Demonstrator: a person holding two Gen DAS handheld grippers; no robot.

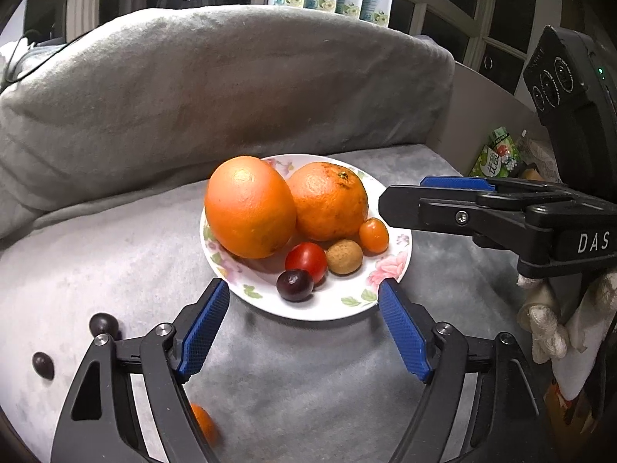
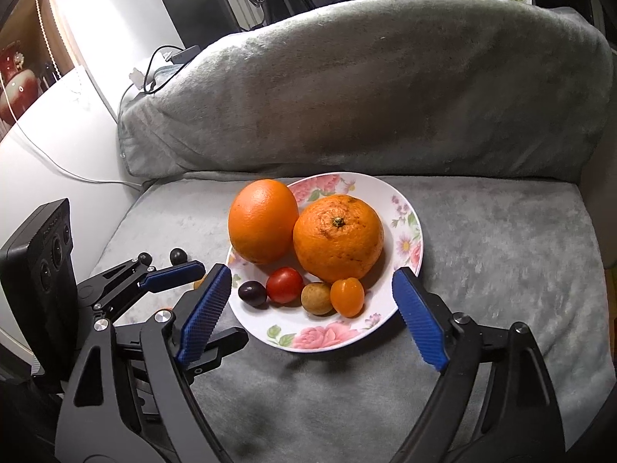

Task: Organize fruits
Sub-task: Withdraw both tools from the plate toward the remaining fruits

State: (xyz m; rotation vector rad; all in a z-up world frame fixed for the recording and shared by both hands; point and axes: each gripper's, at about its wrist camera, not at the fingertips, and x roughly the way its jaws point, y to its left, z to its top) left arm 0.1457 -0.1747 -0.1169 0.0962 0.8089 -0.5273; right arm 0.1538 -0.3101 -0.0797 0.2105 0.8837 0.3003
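Hovering near plate [image 2: 401,208] | left gripper [image 1: 302,289] jaws apart, empty | right gripper [image 2: 312,276] jaws apart, empty | fruits on plate (two oranges, small ones in front) | two dark fruits [image 1: 103,324] on cushion [image 1: 115,254]

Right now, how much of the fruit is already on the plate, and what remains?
Done: six fruits sit on the floral plate, including two oranges. In hand: nothing; the left gripper and right gripper are open and empty. Left: two dark fruits and one orange fruit on the grey cushion.
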